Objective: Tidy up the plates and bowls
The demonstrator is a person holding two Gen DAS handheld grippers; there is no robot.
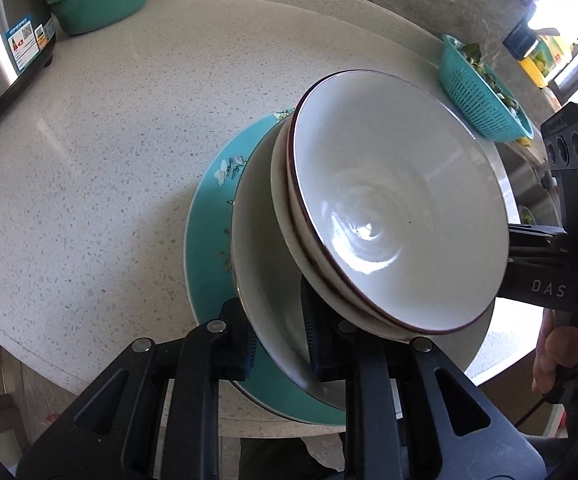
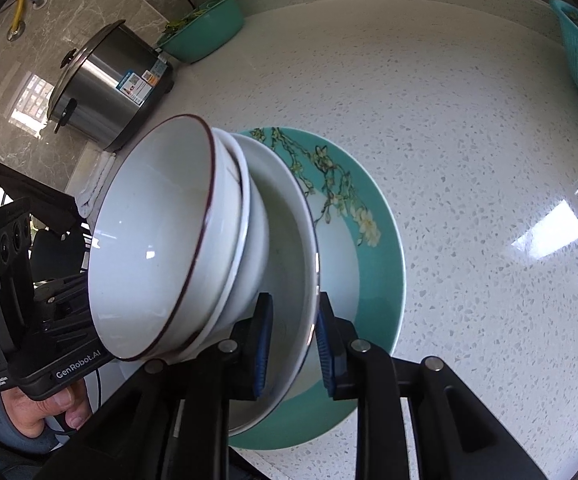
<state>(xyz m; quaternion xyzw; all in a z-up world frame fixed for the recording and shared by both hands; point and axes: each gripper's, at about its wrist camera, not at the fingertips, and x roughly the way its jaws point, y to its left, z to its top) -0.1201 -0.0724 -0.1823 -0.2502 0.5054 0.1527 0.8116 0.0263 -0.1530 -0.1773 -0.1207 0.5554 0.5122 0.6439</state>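
White plate (image 1: 265, 264) between both gripper pads

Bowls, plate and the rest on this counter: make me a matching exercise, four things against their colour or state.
Things:
1. Top bowl
2. Big plate
3. Cooker
4. Strainer basket

Descriptions:
A. Shiny steel, with a label on its side
B. Turquoise plastic full of holes, greens inside
C. White with a dark red rim, nested in another bowl
D. Teal with a blossom branch pattern, under the stack

Pairs: 1-C, 2-D, 3-A, 4-B
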